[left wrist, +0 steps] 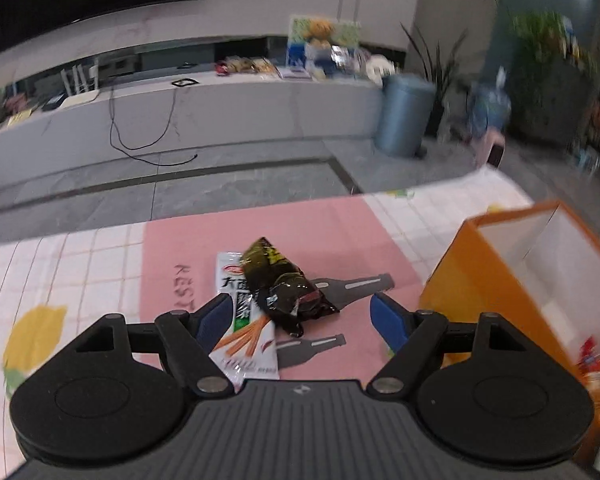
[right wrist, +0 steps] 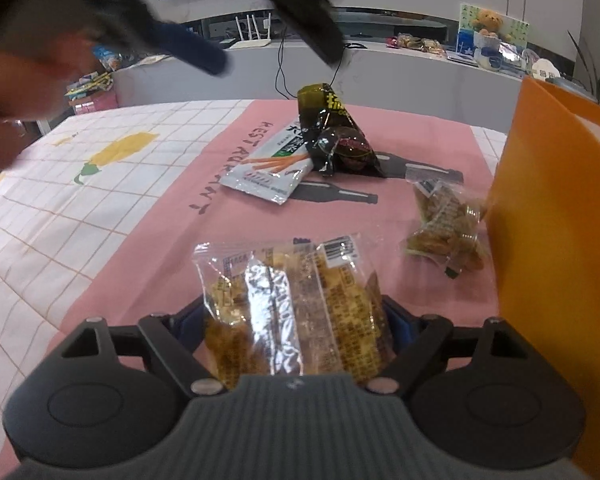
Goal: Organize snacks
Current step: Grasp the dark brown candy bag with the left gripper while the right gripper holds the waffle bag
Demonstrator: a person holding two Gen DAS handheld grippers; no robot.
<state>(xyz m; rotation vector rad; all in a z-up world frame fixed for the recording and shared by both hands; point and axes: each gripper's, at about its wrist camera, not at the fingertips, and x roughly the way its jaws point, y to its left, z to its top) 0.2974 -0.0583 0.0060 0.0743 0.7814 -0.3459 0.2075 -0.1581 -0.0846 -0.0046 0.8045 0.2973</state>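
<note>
Two blue-padded fingers of the right gripper (right wrist: pixel 296 320) flank a clear packet of yellow crackers (right wrist: pixel 296 304), each pad close against a side of it; the packet hides the pads, so real pressing cannot be made out, and its lower end is cut off behind the gripper body. The left gripper (left wrist: pixel 302 316) has its fingers wide apart and empty, over a white stick-snack packet (left wrist: pixel 244 320) whose near corner it covers. A dark green wrapper (left wrist: pixel 288 288) lies partly on that white packet. Beside the orange box (right wrist: pixel 556 240), almost touching its wall, sits a small clear bag of brown snacks (right wrist: pixel 446 228). All lie on the pink tablecloth (right wrist: pixel 148 240). A blurred hand (right wrist: pixel 24 92) enters left of the box, far side.
</note>
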